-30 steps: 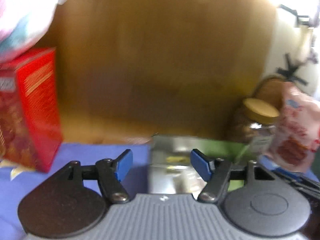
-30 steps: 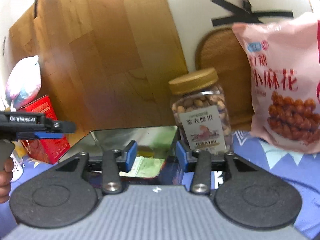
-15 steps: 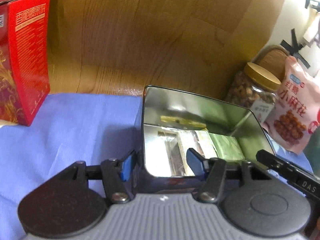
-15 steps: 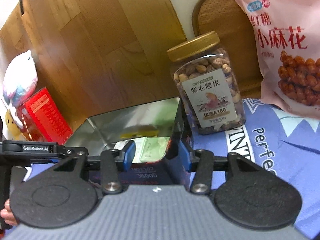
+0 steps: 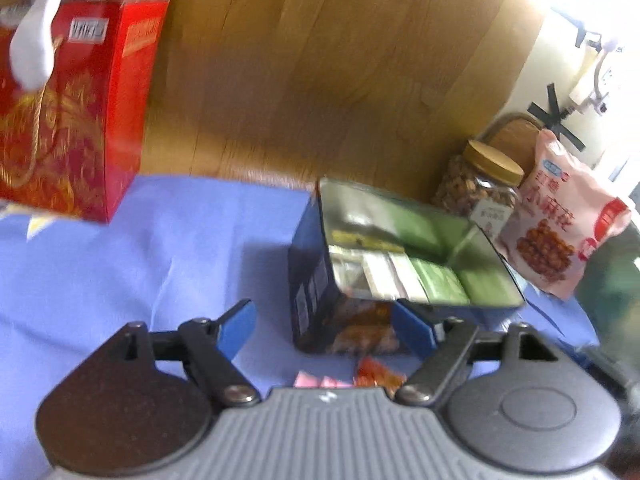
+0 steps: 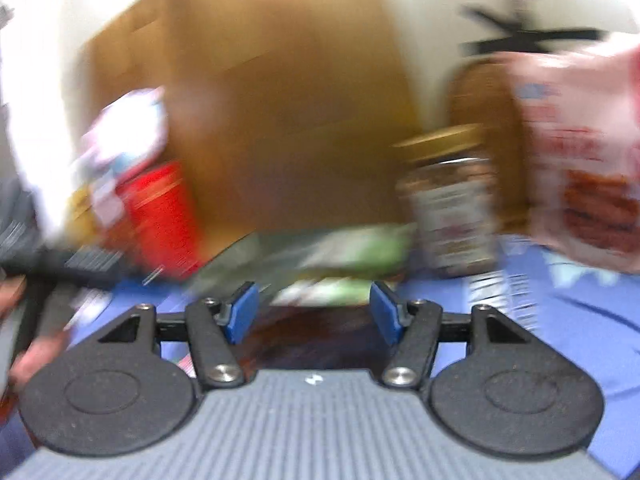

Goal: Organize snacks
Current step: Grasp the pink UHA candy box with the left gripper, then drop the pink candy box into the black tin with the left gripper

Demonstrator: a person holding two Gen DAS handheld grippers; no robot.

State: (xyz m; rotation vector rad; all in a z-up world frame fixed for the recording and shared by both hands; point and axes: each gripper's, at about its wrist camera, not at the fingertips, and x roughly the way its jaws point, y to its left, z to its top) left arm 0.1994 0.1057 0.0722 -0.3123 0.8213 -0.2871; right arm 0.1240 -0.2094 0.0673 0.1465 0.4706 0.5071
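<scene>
Roughly midway, judging by layout: the tin (image 5: pixel 400 264) is open on the blue-clothed desk (image 5: pixel 160 264) and already holds a row of packets (image 5: pixel 404 280), white to green, along its floor. Still loose: a few small wrappers (image 5: pixel 360 376) on the cloth just short of the tin. No lid in view, so closing is likely also left.

Left tongs (image 5: pixel 326 330): spread, jaws have just been opening. The tin's near corner sits between the blue pads; the right pad overlaps the near wall in the view, contact not certain, the left pad stands clear of it. Nothing pinched. Tin at 12 to 1 o'clock from the tongs, loose wrappers right at the pad line.

Right tongs (image 6: pixel 314 312): also spread, jaws just been opening, frame heavily motion-blurred. A dark wall of the tin (image 6: pixel 316 340) lies between the pads, neither seems to press on it.

Further out from the left wrist: nut jar (image 5: pixel 480 184) and pink snack bag (image 5: pixel 560 224) at 2 o'clock behind the tin, red box (image 5: pixel 76 112) at 10 o'clock, wood panel (image 5: pixel 320 72) at the back.
</scene>
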